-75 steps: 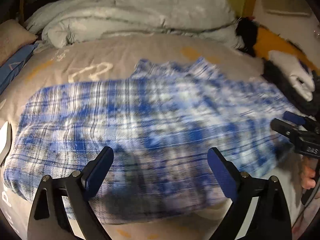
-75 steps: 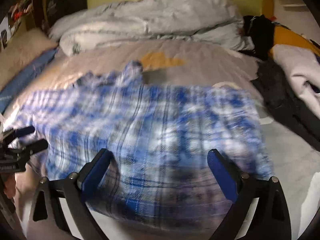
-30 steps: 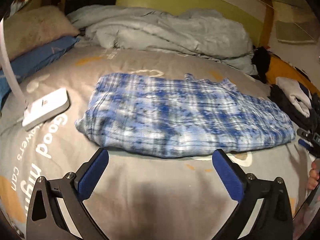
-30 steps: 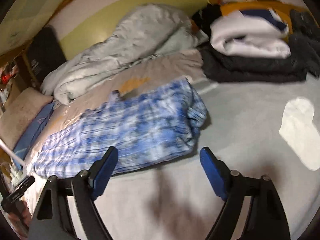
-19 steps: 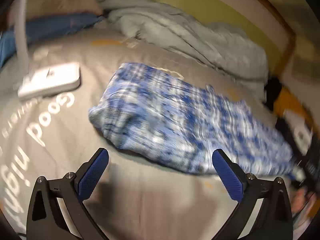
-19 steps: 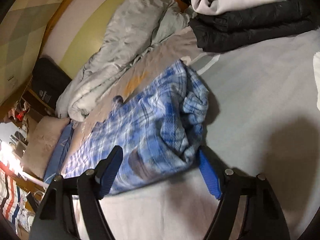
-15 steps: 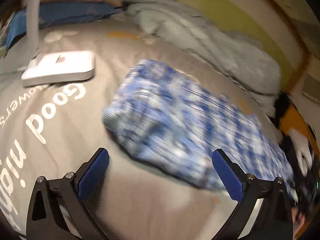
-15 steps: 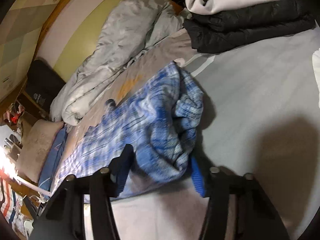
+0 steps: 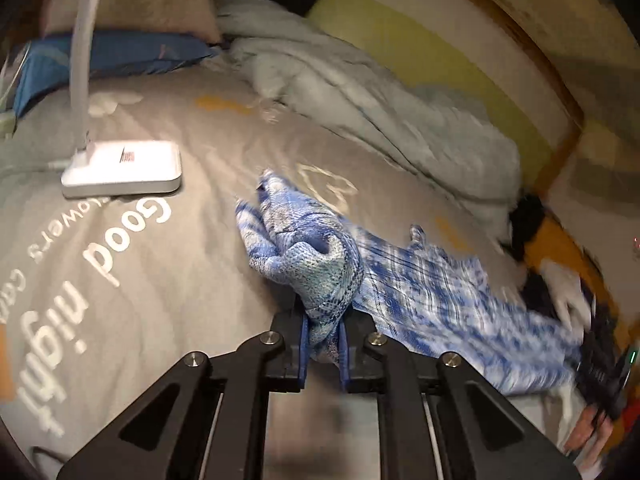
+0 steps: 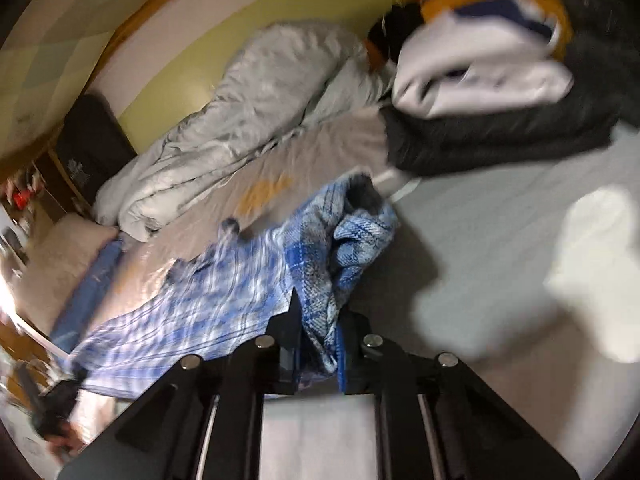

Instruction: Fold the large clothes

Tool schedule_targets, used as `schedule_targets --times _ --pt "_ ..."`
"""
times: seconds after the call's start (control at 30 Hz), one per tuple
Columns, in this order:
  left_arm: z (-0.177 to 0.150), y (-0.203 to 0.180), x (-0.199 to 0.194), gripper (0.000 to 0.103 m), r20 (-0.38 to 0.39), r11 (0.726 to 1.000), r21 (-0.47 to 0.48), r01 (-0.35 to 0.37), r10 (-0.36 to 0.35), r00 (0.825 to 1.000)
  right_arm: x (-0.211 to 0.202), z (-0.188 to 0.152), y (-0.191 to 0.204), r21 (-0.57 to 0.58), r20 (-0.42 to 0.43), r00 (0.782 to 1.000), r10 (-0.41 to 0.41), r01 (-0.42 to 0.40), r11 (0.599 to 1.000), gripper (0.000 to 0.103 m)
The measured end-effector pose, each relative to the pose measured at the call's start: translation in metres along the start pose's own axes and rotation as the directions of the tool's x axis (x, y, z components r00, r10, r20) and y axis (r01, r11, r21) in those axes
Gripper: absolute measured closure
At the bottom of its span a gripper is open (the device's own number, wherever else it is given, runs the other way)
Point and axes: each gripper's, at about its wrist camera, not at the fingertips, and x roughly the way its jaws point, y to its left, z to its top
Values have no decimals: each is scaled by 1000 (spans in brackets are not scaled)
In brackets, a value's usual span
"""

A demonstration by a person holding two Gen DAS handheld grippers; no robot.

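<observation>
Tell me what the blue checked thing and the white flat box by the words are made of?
The blue plaid garment looks like soft woven cloth, perhaps flannel: a fine weave shows, and it bunches into limp folds. The white lamp base looks like smooth hard plastic, with crisp rounded edges and a slight sheen, though I can't be sure.
</observation>
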Motion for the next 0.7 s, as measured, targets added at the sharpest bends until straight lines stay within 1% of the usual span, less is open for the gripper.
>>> schedule_targets --times 0.07,0.1,0.17,0.2,0.23,0.27,0.3,0.33,0.37,0.4,0.43,0.47,0.5,0.57,0.63,0.67,0.7 --pt "-5 -9 -9 91 -26 999 50 12 -11 1000 -16 2 -8 23 -12 999 -31 32 999 92" --pt "-9 -12 -10 90 -46 997 71 5 -2 999 -18 1 -12 48 -20 999 -41 42 998 92" --pt "-15 -12 -9 82 -65 997 82 -10 15 998 -18 -5 -21 90 -38 998 -56 59 994 91" --pt "-18 -11 -8 79 -56 996 85 -25 30 998 -11 -10 -24 88 -62 995 -72 77 993 89" --pt "-19 -11 -7 72 -44 995 88 -41 45 998 -6 -12 -25 84 -74 993 -87 93 992 84" --pt "-20 -13 -7 62 -30 994 96 -56 59 998 1 -15 -26 73 -93 988 -123 130 989 82" --pt "-19 -15 -9 58 -11 992 111 -62 64 998 4 -16 -26 69 -98 986 -136 143 987 77" --pt "-18 -17 -12 50 9 990 126 -65 65 998 7 -17 -26 65 -105 985 -136 143 988 73" --pt "-18 -20 -18 42 42 987 147 -70 65 997 10 -17 -26 56 -111 984 -139 146 988 73" --pt "-17 -23 -23 38 74 982 173 -75 63 995 11 -15 -25 57 -108 984 -140 147 987 70" --pt "-17 -29 -28 29 108 975 208 -80 58 992 10 -14 -25 66 -99 987 -130 137 988 63" --pt "-15 -33 -33 22 137 968 235 -83 52 989 9 -13 -25 81 -89 990 -106 114 990 60" --pt "-16 -38 -38 20 163 963 258 -81 39 986 8 -13 -27 100 -80 994 -77 85 991 57" --pt "-15 -41 -39 15 174 961 272 -49 1 985 7 -14 -26 103 -71 995 -72 79 992 57" --pt "-15 -40 -35 10 148 967 255 -14 -24 989 7 -17 -26 103 -50 995 -85 90 991 57" --pt "-15 -39 -31 10 134 970 243 -5 -29 991 6 -18 -27 110 -30 995 -91 94 990 60" --pt "-16 -38 -29 10 124 972 234 -1 -29 992 5 -19 -27 112 -5 995 -103 103 988 74"
